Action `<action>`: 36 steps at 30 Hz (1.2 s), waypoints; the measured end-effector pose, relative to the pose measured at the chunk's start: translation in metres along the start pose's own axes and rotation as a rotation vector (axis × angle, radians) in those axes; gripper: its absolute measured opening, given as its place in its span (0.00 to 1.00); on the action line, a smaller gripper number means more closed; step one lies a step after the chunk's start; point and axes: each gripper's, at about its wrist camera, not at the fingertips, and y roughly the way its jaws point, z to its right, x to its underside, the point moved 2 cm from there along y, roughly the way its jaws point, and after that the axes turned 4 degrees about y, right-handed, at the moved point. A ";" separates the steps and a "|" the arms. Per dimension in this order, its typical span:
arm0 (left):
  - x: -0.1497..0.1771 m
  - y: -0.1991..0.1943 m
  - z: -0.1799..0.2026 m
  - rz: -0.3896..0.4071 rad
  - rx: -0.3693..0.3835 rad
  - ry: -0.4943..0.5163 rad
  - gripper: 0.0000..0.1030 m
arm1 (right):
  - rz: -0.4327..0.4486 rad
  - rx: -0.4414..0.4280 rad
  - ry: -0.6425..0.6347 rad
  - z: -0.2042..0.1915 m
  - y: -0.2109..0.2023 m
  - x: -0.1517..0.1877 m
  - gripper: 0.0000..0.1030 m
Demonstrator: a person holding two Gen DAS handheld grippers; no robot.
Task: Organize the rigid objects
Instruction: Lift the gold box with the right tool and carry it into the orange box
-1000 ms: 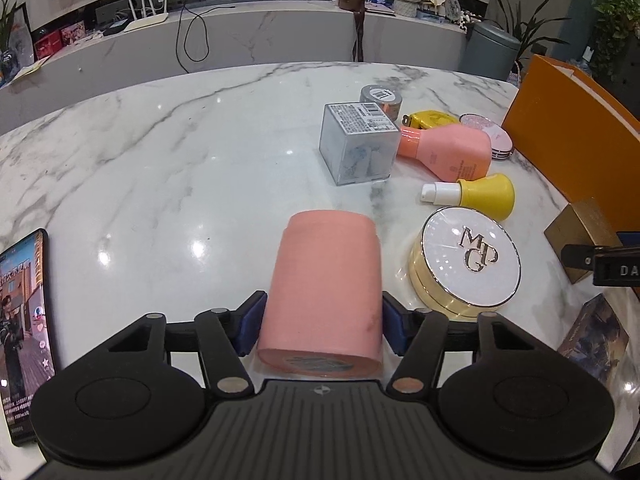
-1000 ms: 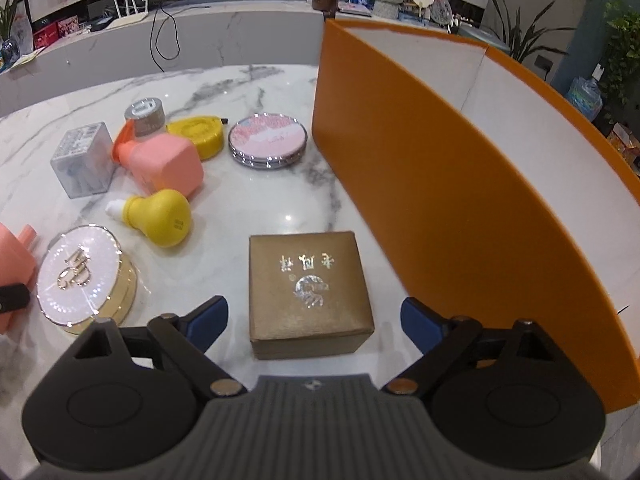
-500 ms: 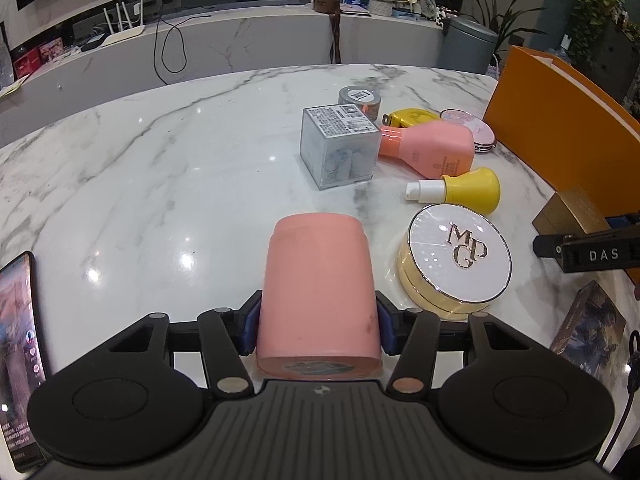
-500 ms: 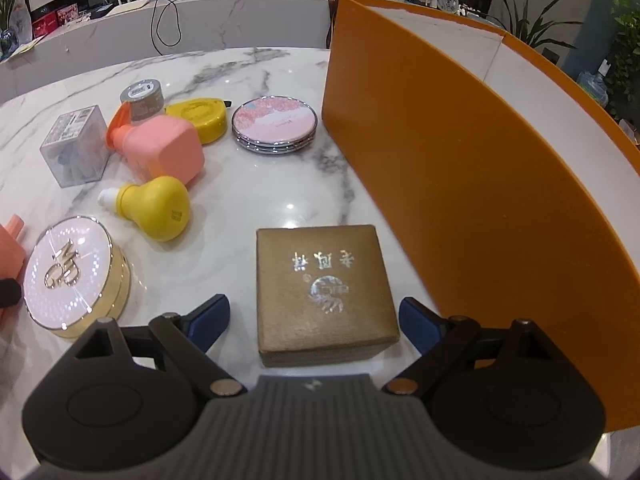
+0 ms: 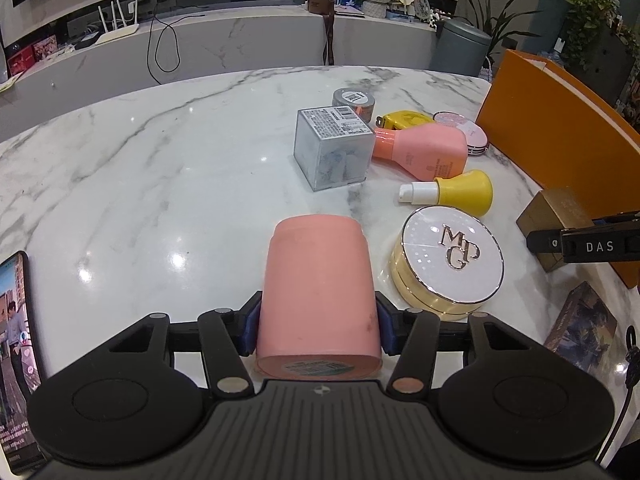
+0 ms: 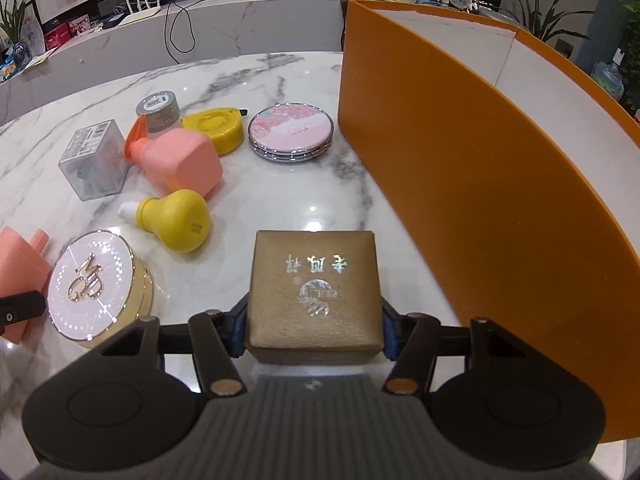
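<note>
My left gripper (image 5: 318,330) is shut on a pink cylindrical jar (image 5: 318,288) that lies on its side on the marble table (image 5: 160,168). My right gripper (image 6: 314,326) is shut on a square gold gift box (image 6: 314,288) with silver lettering, just left of the big orange box (image 6: 500,184). The gold box also shows in the left wrist view (image 5: 554,220), with the right gripper's dark finger across it.
A round gold MPG compact (image 5: 450,258), a yellow bulb-shaped bottle (image 5: 452,194), a pink bottle (image 5: 424,152), a clear cube (image 5: 332,148), a grey tin (image 5: 354,100), a yellow tape measure (image 6: 214,126) and a pink round compact (image 6: 290,130) lie mid-table. A phone (image 5: 16,352) lies left.
My left gripper has closed fully onto the pink jar. My right gripper, open around the gold box before, has closed on its sides.
</note>
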 end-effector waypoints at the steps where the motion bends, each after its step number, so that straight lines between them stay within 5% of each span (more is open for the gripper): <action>1: 0.000 -0.001 0.000 -0.001 0.000 -0.004 0.61 | 0.000 -0.002 -0.002 0.000 -0.001 0.000 0.57; 36: -0.012 -0.072 0.018 0.074 -0.123 0.013 0.59 | 0.199 -0.156 0.026 0.008 -0.085 -0.011 0.57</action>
